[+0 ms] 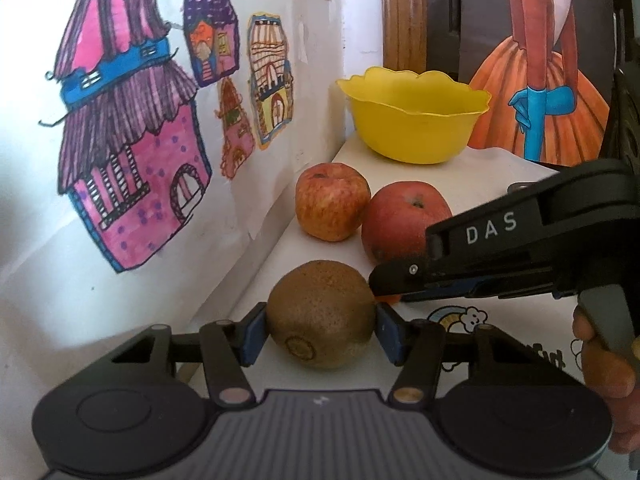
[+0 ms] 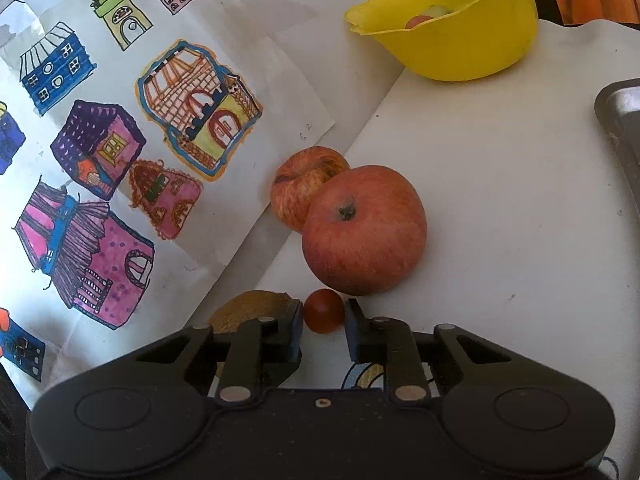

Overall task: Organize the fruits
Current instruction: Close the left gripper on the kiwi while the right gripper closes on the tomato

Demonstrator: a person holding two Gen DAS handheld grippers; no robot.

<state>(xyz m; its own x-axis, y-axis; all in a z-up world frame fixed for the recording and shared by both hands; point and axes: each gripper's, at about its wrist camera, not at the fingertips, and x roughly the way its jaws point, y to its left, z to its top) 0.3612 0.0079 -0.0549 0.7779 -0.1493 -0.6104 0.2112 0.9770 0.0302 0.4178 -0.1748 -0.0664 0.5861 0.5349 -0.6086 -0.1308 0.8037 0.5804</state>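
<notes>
My left gripper [image 1: 320, 330] is shut on a brown kiwi [image 1: 320, 314], its blue pads touching both sides. Two red apples [image 1: 332, 200] [image 1: 404, 220] sit touching each other on the white table beyond it, and a yellow bowl [image 1: 416, 120] stands at the back. My right gripper [image 2: 323, 322] holds a small cherry tomato [image 2: 323, 310] between its pads, low over the table; it also shows in the left wrist view [image 1: 390, 292], just right of the kiwi. The apples [image 2: 364, 228] [image 2: 304, 186] lie just beyond the tomato. The kiwi [image 2: 248, 312] is at its left. The bowl [image 2: 452, 28] holds some small fruit.
Paper sheets with coloured house drawings [image 2: 120, 152] cover the wall on the left. A painting of an orange dress [image 1: 540, 92] leans behind the bowl. A grey metal tray's edge [image 2: 620, 120] is at the right. A cartoon rainbow print [image 1: 456, 318] lies on the table.
</notes>
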